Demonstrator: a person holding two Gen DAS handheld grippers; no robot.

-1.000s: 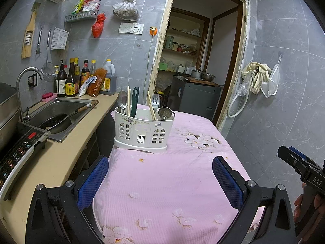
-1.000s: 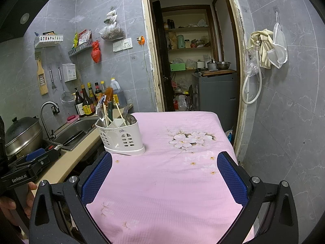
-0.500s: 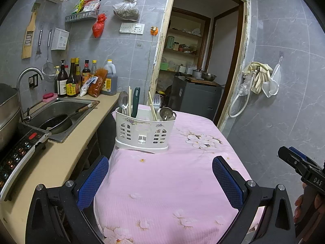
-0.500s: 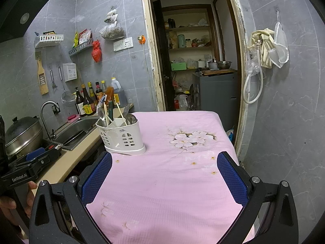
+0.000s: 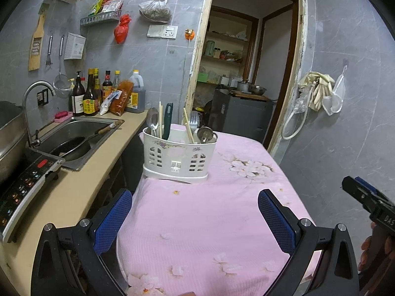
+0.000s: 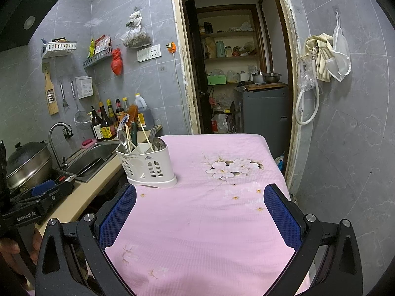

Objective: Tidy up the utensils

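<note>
Both claws, left claw (image 5: pixel 195 212) and right claw (image 6: pixel 200 209), stay spread apart, slightly nearer the utensil caddy (image 5: pixel 179 156).

A home kitchen: steel sink (image 5: pixel 74 133), sauce bottles (image 5: pixel 90 96) and induction cooker (image 5: pixel 24 185) on the counter.

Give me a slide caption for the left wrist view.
Open left gripper faces a white utensil caddy on the pink tablecloth.

I see the white plastic utensil caddy (image 5: pixel 179 157) standing upright near the pink cloth's left edge, its left compartment holding a spoon (image 5: pixel 153 120), pale chopsticks (image 5: pixel 160 119) and a green-handled tool (image 5: pixel 168 120), its right holding chopsticks, a fork (image 5: pixel 194 122) and a ladle (image 5: pixel 205 134).
</note>
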